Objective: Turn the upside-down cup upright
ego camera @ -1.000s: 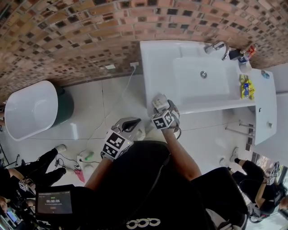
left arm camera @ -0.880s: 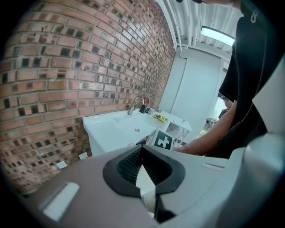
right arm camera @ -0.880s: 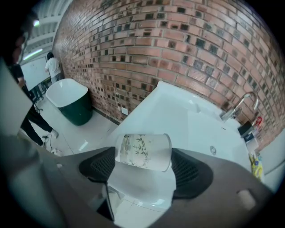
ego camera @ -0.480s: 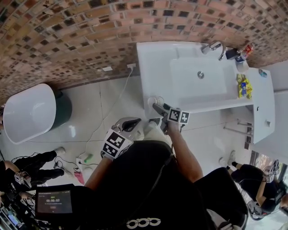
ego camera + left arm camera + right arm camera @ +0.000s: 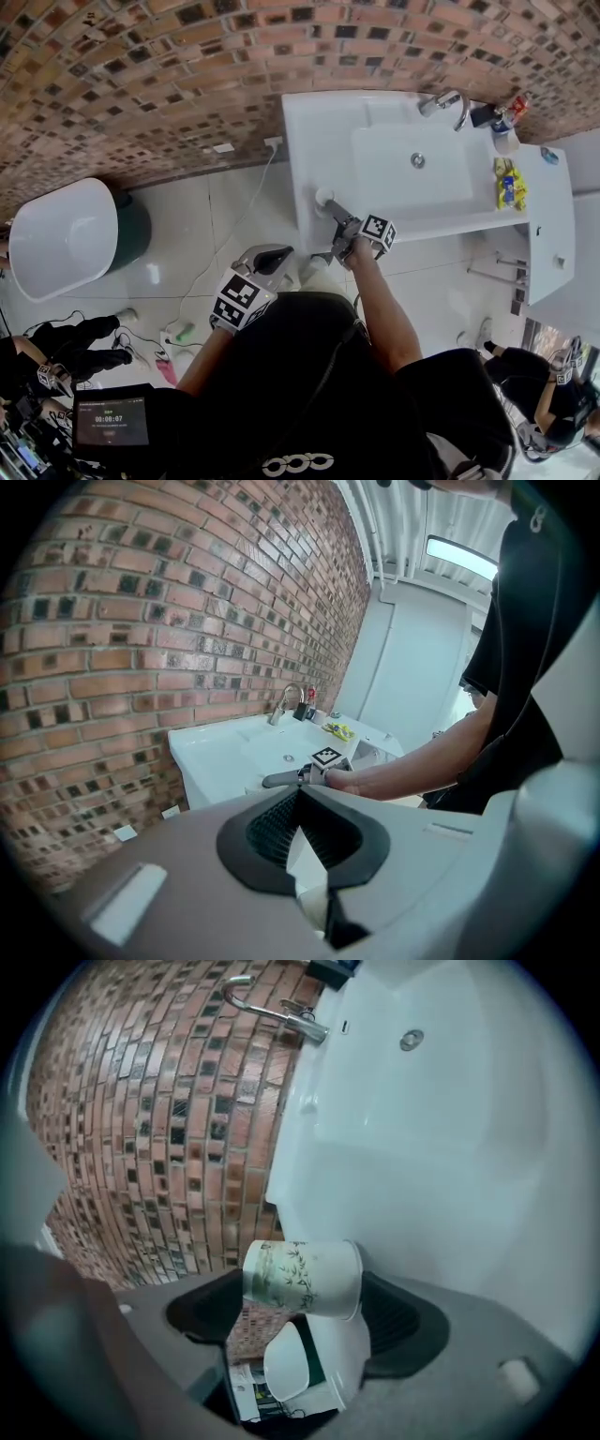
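A paper cup (image 5: 300, 1277) with a green leaf print sits between the jaws of my right gripper (image 5: 302, 1299), which is shut on it. In the right gripper view it lies sideways, wide rim toward the white counter (image 5: 441, 1176) and narrow base toward the brick wall. From the head view the cup (image 5: 323, 198) shows a round white end at the counter's front left corner (image 5: 302, 220), with the right gripper (image 5: 336, 212) just behind it. Whether it touches the counter I cannot tell. My left gripper (image 5: 269, 258) hangs near my body, its jaws (image 5: 300, 794) together with nothing in them.
The counter holds a sink basin (image 5: 412, 159), a faucet (image 5: 450, 98), small bottles (image 5: 506, 112) and a yellow packet (image 5: 509, 183). A white tub (image 5: 61, 234) stands on the floor at left. A cable runs from a wall socket (image 5: 275, 141).
The right gripper has rolled over and carried the cup from near my body out to the counter's front left corner. The left gripper has stayed almost in place.
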